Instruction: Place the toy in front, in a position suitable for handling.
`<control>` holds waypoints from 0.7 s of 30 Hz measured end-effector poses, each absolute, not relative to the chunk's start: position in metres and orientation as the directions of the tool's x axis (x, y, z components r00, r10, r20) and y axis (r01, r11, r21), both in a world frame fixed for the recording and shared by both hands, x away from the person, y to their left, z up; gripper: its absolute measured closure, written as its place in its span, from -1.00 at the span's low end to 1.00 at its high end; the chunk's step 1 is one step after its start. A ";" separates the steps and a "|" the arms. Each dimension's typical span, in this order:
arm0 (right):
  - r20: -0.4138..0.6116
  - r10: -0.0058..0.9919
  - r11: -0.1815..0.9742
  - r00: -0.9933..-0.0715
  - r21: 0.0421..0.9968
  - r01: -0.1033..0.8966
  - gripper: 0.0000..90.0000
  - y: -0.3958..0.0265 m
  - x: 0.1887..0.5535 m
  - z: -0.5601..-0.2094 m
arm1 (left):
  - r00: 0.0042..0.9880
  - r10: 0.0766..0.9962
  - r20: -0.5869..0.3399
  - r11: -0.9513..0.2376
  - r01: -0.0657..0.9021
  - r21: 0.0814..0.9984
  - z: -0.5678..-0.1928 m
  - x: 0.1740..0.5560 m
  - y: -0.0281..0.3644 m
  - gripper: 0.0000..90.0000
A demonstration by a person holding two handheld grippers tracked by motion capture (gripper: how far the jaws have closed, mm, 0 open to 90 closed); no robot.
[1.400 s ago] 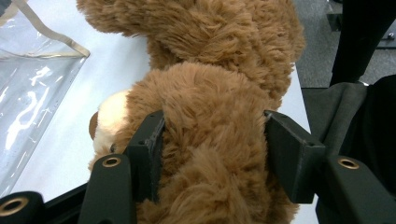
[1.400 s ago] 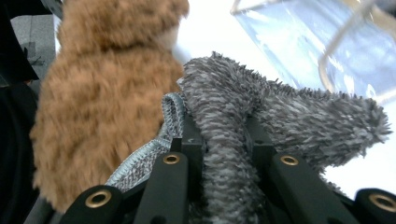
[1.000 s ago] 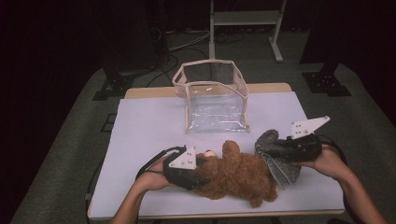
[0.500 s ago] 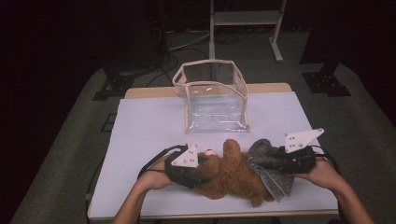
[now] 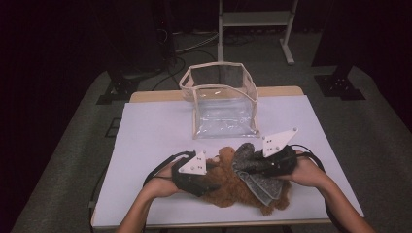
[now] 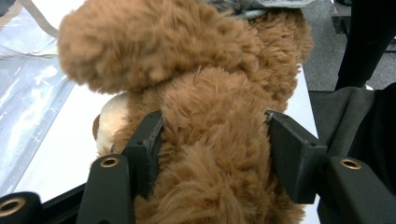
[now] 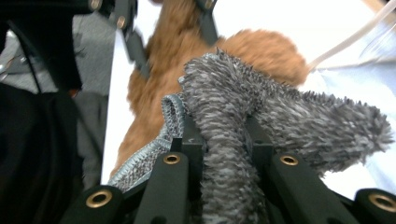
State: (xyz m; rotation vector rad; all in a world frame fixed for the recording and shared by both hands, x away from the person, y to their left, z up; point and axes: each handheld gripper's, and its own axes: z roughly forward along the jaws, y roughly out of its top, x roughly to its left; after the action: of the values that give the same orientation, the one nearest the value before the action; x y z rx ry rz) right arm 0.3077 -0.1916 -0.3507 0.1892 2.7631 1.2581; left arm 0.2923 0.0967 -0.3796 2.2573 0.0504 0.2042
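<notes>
Nearest the person, 2 hands reach in over a white table (image 5: 145, 126), each holding a tool. The left tool (image 5: 206, 183) has its 2 black jaws pressed into the sides of a brown teddy bear (image 5: 228, 187), squeezing the plush between them; the left gripper view shows the fur bulging over both jaws. The bear lies on the table near the front edge, between the 2 hands.

The right tool (image 5: 257, 167) is clamped on a fuzzy grey cloth (image 5: 255, 174), which drapes over the bear's right side. In the right gripper view the cloth (image 7: 243, 121) is bunched tightly between the jaws and fans out beyond them toward the bear (image 7: 261, 51).

Farther back, near the middle of the table, stands an open clear plastic bag (image 5: 221, 102) with cream trim, its mouth facing up, well apart from the bear.

The step seems to be laying the cloth across the bear. To do it well, the left tool should likely keep the bear pinned so that it cannot roll, while the right draws the cloth low and flat across the body and lets go only once the fabric lies spread, not bunched.
</notes>
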 end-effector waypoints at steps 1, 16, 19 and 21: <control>-0.039 0.154 0.651 -0.987 0.756 0.072 0.66 -0.192 0.308 -0.351 | 0.986 0.105 0.130 -0.641 -0.033 0.767 -0.380 0.292 0.097 -0.09; -0.065 0.193 0.601 -0.979 0.796 0.065 0.66 -0.179 0.325 -0.329 | 0.986 0.101 0.135 -0.645 -0.038 0.763 -0.379 0.292 0.096 -0.10; -0.047 0.174 0.608 -0.984 0.791 0.070 0.66 -0.178 0.322 -0.333 | 0.986 0.096 0.139 -0.646 -0.045 0.762 -0.379 0.292 0.096 -0.10; -0.038 0.158 0.620 -0.987 0.781 0.070 0.66 -0.181 0.318 -0.337 | 0.986 0.096 0.139 -0.644 -0.045 0.763 -0.379 0.292 0.096 -0.10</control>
State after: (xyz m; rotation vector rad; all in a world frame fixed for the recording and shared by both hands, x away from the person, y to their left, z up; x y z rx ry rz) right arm 0.3181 -0.1805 -0.3372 0.1930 2.7340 1.3115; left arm 0.2925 0.0965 -0.3794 2.2617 0.0359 0.2095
